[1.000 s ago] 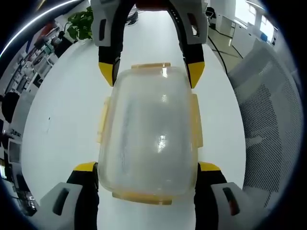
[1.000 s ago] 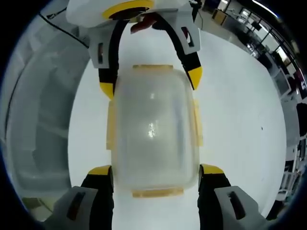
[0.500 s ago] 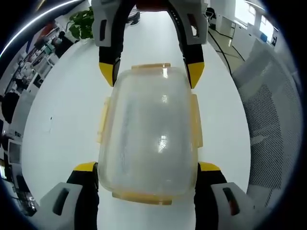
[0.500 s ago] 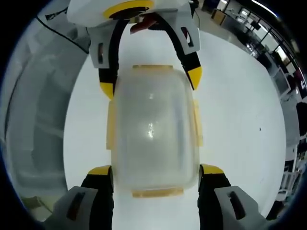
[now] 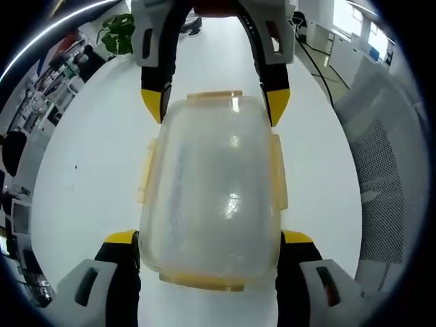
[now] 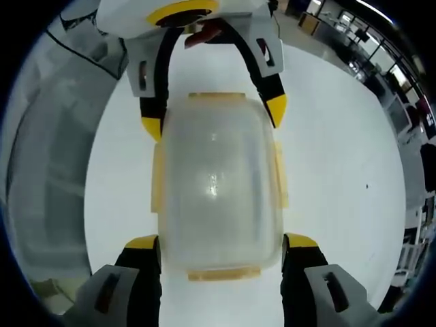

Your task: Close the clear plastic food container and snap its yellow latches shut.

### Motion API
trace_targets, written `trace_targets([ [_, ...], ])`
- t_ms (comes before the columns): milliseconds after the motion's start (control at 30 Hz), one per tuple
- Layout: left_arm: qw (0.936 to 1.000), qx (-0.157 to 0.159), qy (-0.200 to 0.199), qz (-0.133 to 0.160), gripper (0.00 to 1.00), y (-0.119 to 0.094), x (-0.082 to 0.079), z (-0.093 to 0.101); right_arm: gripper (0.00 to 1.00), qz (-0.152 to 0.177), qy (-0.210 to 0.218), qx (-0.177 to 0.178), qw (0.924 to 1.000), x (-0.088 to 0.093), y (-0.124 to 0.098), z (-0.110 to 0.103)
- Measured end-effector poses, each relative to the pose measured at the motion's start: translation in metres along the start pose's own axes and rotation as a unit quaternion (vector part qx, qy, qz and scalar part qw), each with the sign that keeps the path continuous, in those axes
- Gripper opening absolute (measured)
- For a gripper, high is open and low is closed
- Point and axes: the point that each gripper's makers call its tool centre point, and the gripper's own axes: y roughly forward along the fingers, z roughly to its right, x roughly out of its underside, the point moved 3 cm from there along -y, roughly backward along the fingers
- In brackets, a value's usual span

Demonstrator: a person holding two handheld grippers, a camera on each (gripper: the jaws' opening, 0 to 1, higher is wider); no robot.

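The clear plastic container with its lid on lies lengthwise between both grippers over the white table. Yellow latches run along its sides and ends; I cannot tell whether they are snapped down. My left gripper grips the near end in the left gripper view, its jaws pressed against both sides. My right gripper clamps the far end there. In the right gripper view the container sits the same way, with the right gripper on the near end and the left gripper on the far end.
A grey mesh chair stands beside the table, seen again as the chair in the right gripper view. A potted plant sits at the far table end. Office desks and shelves lie beyond.
The table and chair behind have slid slightly in both views, so the cameras moved. The container stays in the same place between both pairs of jaws.
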Motion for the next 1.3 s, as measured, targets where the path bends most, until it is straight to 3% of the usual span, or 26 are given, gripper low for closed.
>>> trace_targets([
  [733,1.0,-0.001,-0.003,0.004,0.83,-0.001,0.005,-0.019,0.71,0.001,-0.001,0.0,1.0,-0.006,0.002,0.019],
  [1300,1.0,-0.002,-0.004,0.006,0.83,-0.001,0.007,-0.021,0.72,0.003,0.002,0.004,1.0,-0.007,0.002,0.021],
])
